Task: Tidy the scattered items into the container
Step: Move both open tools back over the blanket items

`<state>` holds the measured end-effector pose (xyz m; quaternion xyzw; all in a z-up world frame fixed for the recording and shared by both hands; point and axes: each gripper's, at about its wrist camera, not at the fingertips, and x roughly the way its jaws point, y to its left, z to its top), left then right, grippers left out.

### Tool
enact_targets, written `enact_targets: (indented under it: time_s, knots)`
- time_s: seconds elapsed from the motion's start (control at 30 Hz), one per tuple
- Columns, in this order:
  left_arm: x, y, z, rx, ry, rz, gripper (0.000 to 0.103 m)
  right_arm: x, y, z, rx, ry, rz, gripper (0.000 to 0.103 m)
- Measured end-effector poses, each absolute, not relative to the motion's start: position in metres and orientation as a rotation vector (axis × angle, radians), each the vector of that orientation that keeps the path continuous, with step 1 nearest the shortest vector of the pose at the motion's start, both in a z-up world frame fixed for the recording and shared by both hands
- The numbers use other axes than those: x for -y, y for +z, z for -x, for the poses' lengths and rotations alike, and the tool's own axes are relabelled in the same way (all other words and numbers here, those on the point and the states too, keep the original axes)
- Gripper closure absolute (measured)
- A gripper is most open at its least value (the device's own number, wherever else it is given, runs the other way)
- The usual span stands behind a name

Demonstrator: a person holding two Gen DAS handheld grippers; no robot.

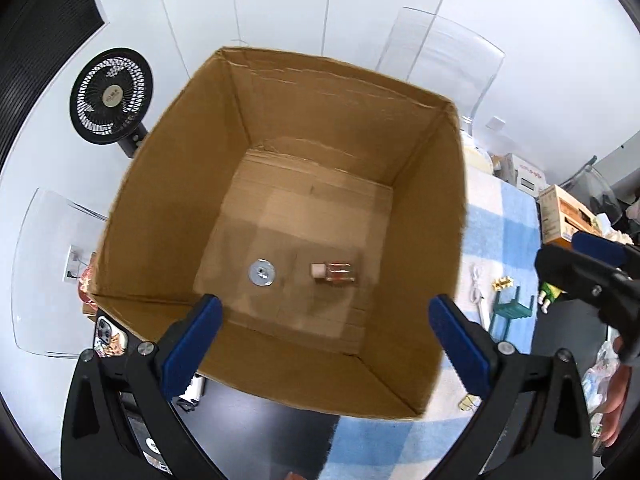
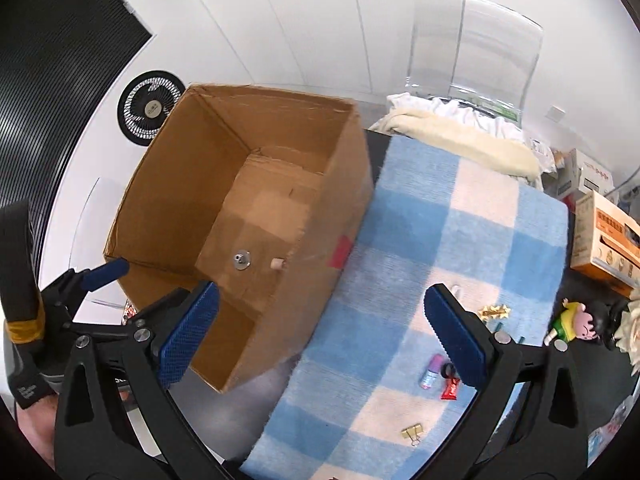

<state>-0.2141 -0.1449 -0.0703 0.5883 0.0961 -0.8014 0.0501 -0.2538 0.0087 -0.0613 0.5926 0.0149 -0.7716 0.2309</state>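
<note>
An open cardboard box (image 1: 168, 184) stands on the table; it also shows in the right wrist view (image 2: 320, 216). Inside lie a small glass bottle with a pale cap (image 1: 334, 273) and a silver disc (image 1: 262, 272). My left gripper (image 1: 326, 344) is open and empty above the box's near rim. My right gripper (image 2: 320, 336) is open and empty, above the box's right corner and the blue checked cloth (image 2: 440, 216). On the cloth lie a small purple bottle (image 2: 431, 372), a red tube (image 2: 451, 390), a gold binder clip (image 2: 414, 433), a gold bow (image 2: 494, 312) and a doll (image 2: 576, 322).
A black fan (image 1: 110, 96) stands behind the box at the left. A phone (image 1: 108, 336) lies by the box's left corner. A teal toy stool (image 1: 512, 310) and a white cable (image 1: 478, 292) lie on the cloth. Cartons (image 2: 604, 236) and a clear chair (image 2: 476, 48) stand at the back right.
</note>
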Motion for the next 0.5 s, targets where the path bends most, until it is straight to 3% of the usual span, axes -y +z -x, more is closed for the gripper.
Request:
enact_targets:
  time_s: [0.5]
  knots:
    - [0.1,-0.068,0.215,-0.281,-2.493,-1.817,0.001,-0.068,-0.063,0.245,0.026,-2.171,-1.649,0.0]
